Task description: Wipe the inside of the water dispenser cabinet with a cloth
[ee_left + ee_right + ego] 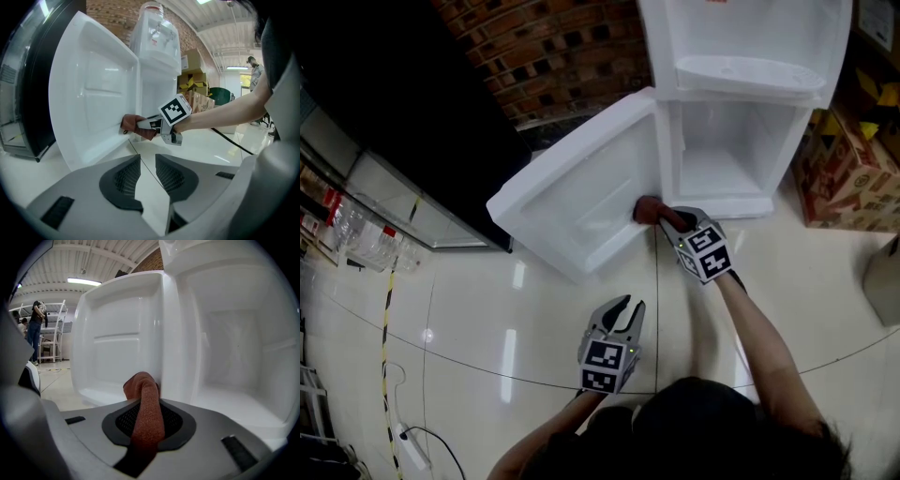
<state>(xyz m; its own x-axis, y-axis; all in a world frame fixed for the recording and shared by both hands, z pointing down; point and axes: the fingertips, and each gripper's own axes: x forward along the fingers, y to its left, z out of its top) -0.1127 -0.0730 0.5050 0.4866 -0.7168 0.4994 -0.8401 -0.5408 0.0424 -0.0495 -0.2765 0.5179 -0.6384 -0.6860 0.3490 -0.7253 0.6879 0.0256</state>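
In the head view, your right gripper (673, 218) presses a rust-brown knitted cloth (647, 210) against the near hinge edge of the smooth white cabinet door (572, 202), which stands open left of the cabinet (741, 150). In the left gripper view, your left gripper (147, 164) hangs above the glossy floor (206, 150), its ribbed pads (124, 180) narrowly apart with nothing between them. In the right gripper view, the jaws clamp the bunched cloth.

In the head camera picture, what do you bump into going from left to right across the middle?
open cabinet door → cloth → right tongs → cardboard box
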